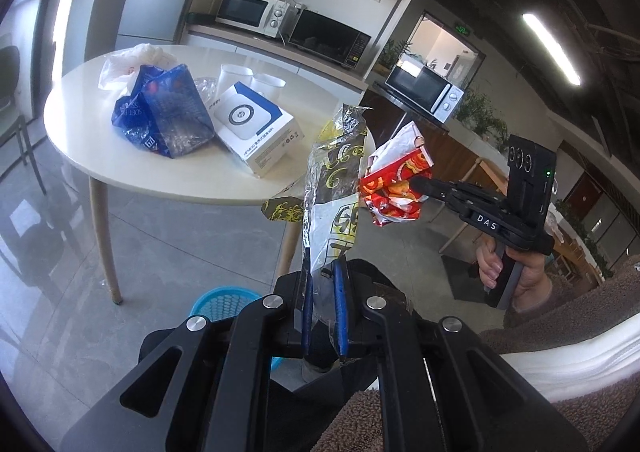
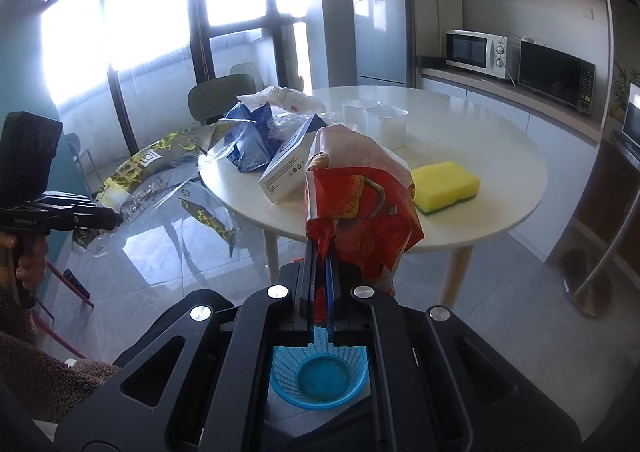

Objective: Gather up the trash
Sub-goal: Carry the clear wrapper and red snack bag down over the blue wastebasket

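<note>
Landmark: blue basket [image 2: 318,376] on floor, beside the round table [image 2: 500,179].

L gripper [image 1: 322,284]: clenched on lower end of a black/yellow foil wrapper [image 1: 334,187]. Wrapper's long axis runs up and away from the fingers, free end flopping. In L view the basket shows only as a rim low-left of the fingers, so L load is off to one side of the basket, not over it.

R gripper [image 2: 319,272]: clamped on a crumpled red snack wrapper [image 2: 360,211], bunched, no clear long axis. In R view the basket sits directly below the fingers, mouth open, seen through the gripper frame.

Judgement: R hand is nearer the drop; a release looks likely to land inside. L needs to shift across first. Risk: light foil may drift or catch the rim.

Uncollected, on table well above basket: blue plastic bag [image 1: 168,115], white bag [image 1: 128,63], white/blue box [image 1: 260,127]. Yellow sponge [image 2: 446,185] and two white containers [image 2: 376,119] also there; whether these are trash, can't tell.
</note>
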The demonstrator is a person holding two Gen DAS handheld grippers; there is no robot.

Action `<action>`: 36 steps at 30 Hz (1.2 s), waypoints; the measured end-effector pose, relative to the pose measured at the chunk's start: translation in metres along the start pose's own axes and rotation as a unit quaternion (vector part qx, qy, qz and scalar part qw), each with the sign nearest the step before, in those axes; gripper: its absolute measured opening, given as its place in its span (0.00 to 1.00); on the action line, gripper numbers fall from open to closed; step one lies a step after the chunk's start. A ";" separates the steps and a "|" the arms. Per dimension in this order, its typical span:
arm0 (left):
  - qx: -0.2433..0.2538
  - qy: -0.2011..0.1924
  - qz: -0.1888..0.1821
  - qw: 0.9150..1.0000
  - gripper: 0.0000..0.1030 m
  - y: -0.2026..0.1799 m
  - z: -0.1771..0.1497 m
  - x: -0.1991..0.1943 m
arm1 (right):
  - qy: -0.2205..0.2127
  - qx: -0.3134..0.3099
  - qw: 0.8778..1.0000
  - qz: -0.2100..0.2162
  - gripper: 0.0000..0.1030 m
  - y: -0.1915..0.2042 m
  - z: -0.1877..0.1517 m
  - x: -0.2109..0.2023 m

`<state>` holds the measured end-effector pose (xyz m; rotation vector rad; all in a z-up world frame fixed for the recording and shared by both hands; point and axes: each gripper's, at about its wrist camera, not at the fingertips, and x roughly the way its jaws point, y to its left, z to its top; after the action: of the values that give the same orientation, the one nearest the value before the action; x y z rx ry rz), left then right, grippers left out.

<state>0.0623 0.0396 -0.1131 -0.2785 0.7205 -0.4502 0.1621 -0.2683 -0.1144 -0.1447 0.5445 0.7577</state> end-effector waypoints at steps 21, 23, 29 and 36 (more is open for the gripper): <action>-0.014 0.132 0.015 0.991 0.08 0.019 -0.038 0.071 | 0.090 0.013 0.995 0.035 0.03 0.002 -0.057 0.035; -0.012 0.141 0.028 0.989 0.08 0.019 -0.039 0.077 | 0.102 0.014 0.994 0.038 0.03 0.000 -0.061 0.044; -0.013 0.191 0.060 0.980 0.08 0.025 -0.046 0.107 | 0.142 0.021 0.989 0.049 0.03 -0.005 -0.066 0.077; -0.038 0.221 0.057 0.973 0.08 0.041 -0.046 0.141 | 0.188 0.032 0.980 0.065 0.03 -0.010 -0.075 0.115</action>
<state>0.1363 0.0026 -0.2424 -0.2081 1.1853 -0.3795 0.2059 -0.2284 -0.2389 -0.1963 0.9438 0.8446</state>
